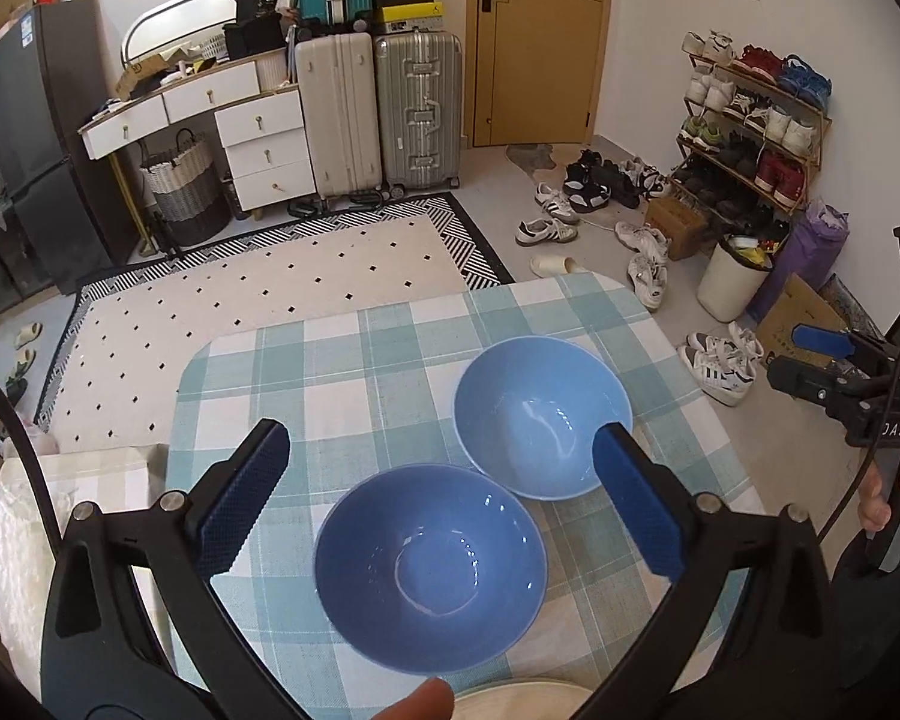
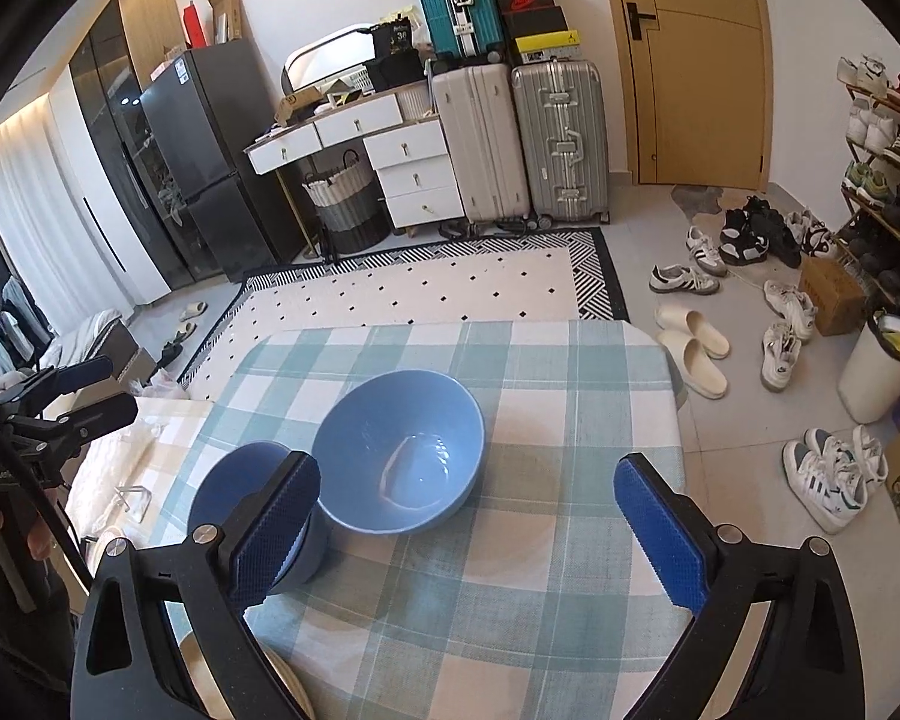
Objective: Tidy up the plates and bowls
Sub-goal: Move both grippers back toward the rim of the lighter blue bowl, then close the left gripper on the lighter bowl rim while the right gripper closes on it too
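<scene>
My left claw point(image 1: 441, 492) hangs spread wide and empty over the darker blue bowl point(image 1: 431, 567), which sits nearest me on the checked surface point(image 1: 354, 360). My right claw point(image 2: 468, 528) gapes just as wide, holding nothing, above bare cloth. Just beyond the darker bowl and touching it stands the lighter blue bowl point(image 1: 540, 414). A pale plate rim point(image 1: 522, 702) shows at the near edge.

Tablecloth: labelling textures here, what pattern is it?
Teal-and-white check tablecloth, clearest in the right wrist view.
</scene>
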The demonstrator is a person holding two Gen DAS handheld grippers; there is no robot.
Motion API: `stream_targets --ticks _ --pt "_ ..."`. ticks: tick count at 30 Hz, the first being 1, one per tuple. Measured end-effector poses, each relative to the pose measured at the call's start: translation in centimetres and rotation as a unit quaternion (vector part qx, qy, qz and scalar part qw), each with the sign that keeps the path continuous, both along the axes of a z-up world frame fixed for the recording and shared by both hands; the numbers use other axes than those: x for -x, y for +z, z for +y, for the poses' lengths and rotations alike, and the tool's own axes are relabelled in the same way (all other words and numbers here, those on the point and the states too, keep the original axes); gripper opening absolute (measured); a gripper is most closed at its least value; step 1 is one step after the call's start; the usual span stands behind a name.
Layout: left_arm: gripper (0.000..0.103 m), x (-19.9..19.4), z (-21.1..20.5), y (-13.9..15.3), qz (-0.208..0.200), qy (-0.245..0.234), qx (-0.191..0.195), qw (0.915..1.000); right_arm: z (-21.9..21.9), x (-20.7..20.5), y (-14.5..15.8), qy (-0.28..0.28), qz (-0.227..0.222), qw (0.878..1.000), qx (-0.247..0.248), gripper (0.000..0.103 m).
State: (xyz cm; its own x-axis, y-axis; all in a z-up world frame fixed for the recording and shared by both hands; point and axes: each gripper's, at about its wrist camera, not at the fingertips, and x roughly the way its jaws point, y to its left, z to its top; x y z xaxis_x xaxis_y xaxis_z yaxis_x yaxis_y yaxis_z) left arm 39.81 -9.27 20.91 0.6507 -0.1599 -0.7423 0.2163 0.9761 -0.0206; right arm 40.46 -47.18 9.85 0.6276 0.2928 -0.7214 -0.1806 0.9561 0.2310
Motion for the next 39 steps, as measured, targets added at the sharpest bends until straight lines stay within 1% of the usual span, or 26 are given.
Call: stream_targets --ticks 13,17,20,25,28,33,39 --pt "0.100 -6.4 -1.4 -5.4 0.026 -0.018 0.001 0.9995 0.8 -3.4 -4.0 0.001 0.033 0.999 0.002 0.100" --pt "0.100 -8.1 -1.5 -7.1 0.037 -0.021 0.000 0.9991 1.0 -4.6 -5.2 0.004 0.044 0.999 -0.005 0.100" --pt "0.100 -9.7 -1.7 -8.6 0.054 -0.031 0.009 0.9980 1.4 -5.5 -6.2 0.007 0.053 0.999 -0.008 0.100" --pt "0.100 -12.1 -2.3 -11.0 0.071 -0.043 0.008 0.9966 1.9 -7.0 -8.0 0.013 0.071 0.997 -0.022 0.100" --pt "0.097 -13.4 -2.4 -12.8 0.089 -0.049 0.018 0.9946 2.0 -7.8 -9.0 0.010 0.078 0.997 -0.027 0.100" --pt "0.095 -15.3 -2.8 -15.4 0.095 -0.052 -0.005 0.9941 2.2 -8.7 -10.5 0.011 0.096 0.995 -0.026 0.100" --pt "0.092 -17.1 -3.7 -18.3 0.116 -0.058 -0.008 0.9915 2.5 -9.6 -12.2 0.010 0.110 0.993 -0.028 0.100"
